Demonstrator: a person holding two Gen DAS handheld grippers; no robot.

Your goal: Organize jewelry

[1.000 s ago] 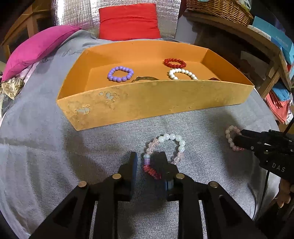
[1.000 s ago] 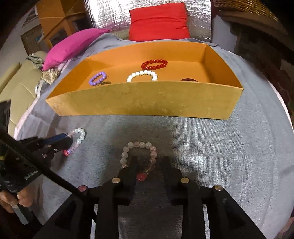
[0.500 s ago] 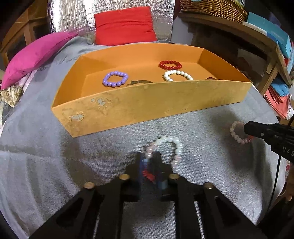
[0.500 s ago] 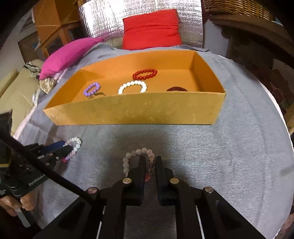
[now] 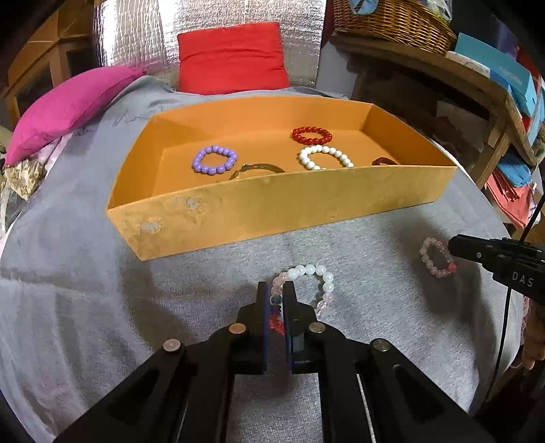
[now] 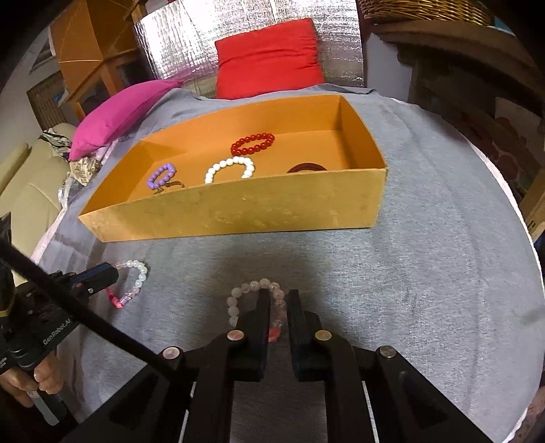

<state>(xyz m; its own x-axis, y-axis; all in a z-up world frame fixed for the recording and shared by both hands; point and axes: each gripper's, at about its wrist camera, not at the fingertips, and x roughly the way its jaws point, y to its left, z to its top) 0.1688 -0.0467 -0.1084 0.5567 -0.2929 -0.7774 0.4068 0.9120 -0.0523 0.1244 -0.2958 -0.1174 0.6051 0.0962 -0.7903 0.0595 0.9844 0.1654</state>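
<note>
Left wrist view: left gripper [image 5: 276, 293] pinched tight on white-and-pink bracelet [image 5: 315, 272], jaws just closed within the last second, beads and a red tassel squeezed between the blue-lined pads. Rest of the loop curling out to the right of the fingertips over grey cloth [image 5: 85, 306]. Straight ahead, beyond the loop: long orange box [image 5: 272, 208], near wall scuffed. Inside, from left to right: purple bracelet [image 5: 214, 159], a dull metal bangle [image 5: 257, 168] mostly hidden behind the wall, white bracelet [image 5: 323, 156], red bracelet [image 5: 311, 135] behind that, a dark ring [image 5: 383, 160] barely showing. Far right, level with the fingertips: right gripper [image 5: 456, 248] touching pale pink bracelet [image 5: 436, 257]. Further back: magenta cushion [image 5: 68, 105] to the left, red cushion [image 5: 231, 58] dead ahead, wicker basket [image 5: 391, 17] up on a shelf to the right.

Right wrist view: right gripper [image 6: 279, 296] likewise clamped, jaws just closed, pale pink bracelet [image 6: 245, 289] caught between the fingers with a reddish bead low in the gap; free part of the loop bulging left of the tips. Left of that, near the edge: left gripper [image 6: 112, 272] with white-and-pink bracelet [image 6: 136, 277], a person's hand [image 6: 30, 378] on its grip. Ahead: orange box [image 6: 255, 211], same bracelets inside.
</note>
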